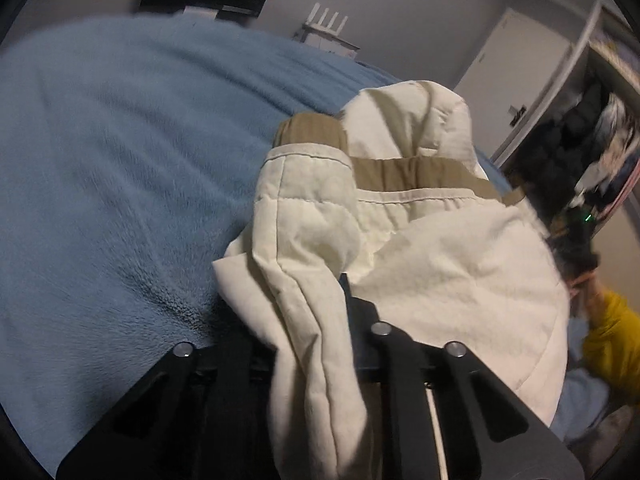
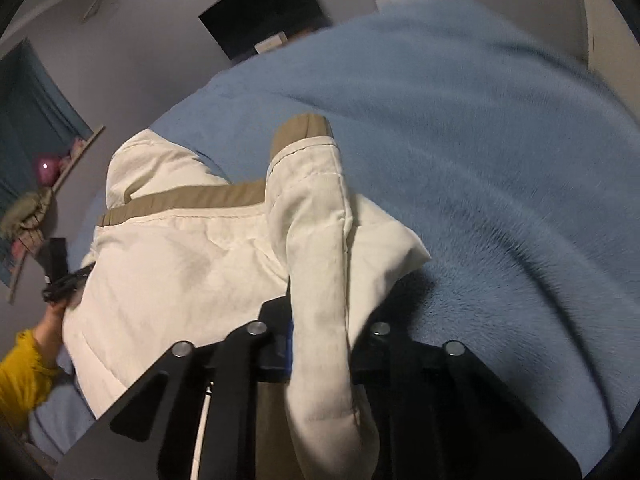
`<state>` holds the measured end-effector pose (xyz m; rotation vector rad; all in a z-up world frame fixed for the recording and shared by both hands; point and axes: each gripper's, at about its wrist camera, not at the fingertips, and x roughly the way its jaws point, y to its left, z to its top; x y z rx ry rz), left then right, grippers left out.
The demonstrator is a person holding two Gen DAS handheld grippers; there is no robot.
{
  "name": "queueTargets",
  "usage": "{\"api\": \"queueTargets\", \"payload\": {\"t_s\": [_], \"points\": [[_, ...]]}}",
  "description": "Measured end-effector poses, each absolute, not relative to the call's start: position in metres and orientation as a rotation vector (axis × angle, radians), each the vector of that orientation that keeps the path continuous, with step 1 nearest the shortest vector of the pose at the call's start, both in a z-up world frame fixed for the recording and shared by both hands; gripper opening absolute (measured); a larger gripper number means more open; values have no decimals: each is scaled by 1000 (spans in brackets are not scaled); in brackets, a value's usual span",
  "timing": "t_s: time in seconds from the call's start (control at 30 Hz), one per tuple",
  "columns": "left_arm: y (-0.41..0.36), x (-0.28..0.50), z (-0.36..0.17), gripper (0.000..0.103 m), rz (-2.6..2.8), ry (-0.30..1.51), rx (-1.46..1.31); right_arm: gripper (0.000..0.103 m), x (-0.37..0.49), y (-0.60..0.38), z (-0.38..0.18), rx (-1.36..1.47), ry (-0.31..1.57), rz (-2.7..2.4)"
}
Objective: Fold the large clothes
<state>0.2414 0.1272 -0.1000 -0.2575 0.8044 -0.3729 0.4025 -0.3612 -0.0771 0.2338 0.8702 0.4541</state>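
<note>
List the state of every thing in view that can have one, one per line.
left claw: shut on the cream garment
right claw: shut on the cream garment
cream garment: bunched, held at two spots, tan lining showing
blue blanket: spread out under the garment
closet: open, clothes visible inside
yellow sleeve: on the arm behind the left claw

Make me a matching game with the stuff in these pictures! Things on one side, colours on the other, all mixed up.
Things:
1. blanket
2. big garment
3. trim band on the garment
4. sleeve

Colours:
A. tan
B. mustard yellow
C. light blue
D. cream white

Pairs: 1-C, 2-D, 3-A, 4-B
</note>
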Motion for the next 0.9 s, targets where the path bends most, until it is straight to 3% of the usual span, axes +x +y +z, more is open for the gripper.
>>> {"api": "queueTargets", "payload": {"t_s": [0.43,0.63,0.77,0.9], "points": [[117,153,-9,10,-451,674,-216,7,291,-370,21,204,624,468],[106,116,27,10,-528,601,-270,6,237,-402,63,261,594,499],[103,124,19,11,-558,634,-315,6,239,-419,56,301,678,483],[92,169,-33,12,-515,819,-303,7,269,-420,-2,337,838,405]]}}
